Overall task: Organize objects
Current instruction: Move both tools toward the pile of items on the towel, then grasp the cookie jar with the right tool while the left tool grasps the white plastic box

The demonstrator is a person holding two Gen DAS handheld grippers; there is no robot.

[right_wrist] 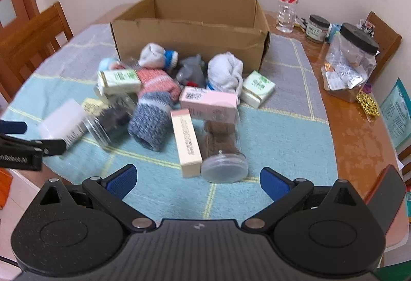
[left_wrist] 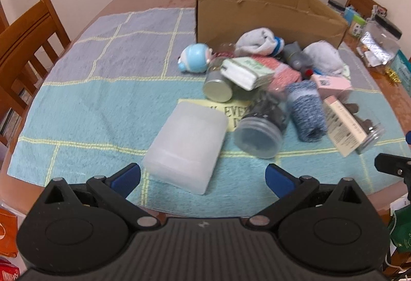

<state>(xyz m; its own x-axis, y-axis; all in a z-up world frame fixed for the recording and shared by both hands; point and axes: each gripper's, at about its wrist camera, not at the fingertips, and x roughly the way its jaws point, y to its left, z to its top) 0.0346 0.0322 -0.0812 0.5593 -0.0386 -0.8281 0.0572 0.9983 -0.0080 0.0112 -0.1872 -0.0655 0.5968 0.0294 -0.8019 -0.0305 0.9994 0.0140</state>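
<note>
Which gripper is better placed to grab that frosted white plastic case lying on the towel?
Left. The frosted white case lies right ahead of the open left gripper, nearly between its fingers. From the right gripper, also open, the case sits far off to the left, with the cream box and clear jar nearer.

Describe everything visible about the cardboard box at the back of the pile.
The brown corrugated cardboard box stands upright and open-topped on the checked blue and grey cloth, at the far side of the pile. Its front wall is creased and its top edge ragged. What shows of its inside looks empty. Rolled socks and a grey object crowd its front wall; contact is unclear.
</note>
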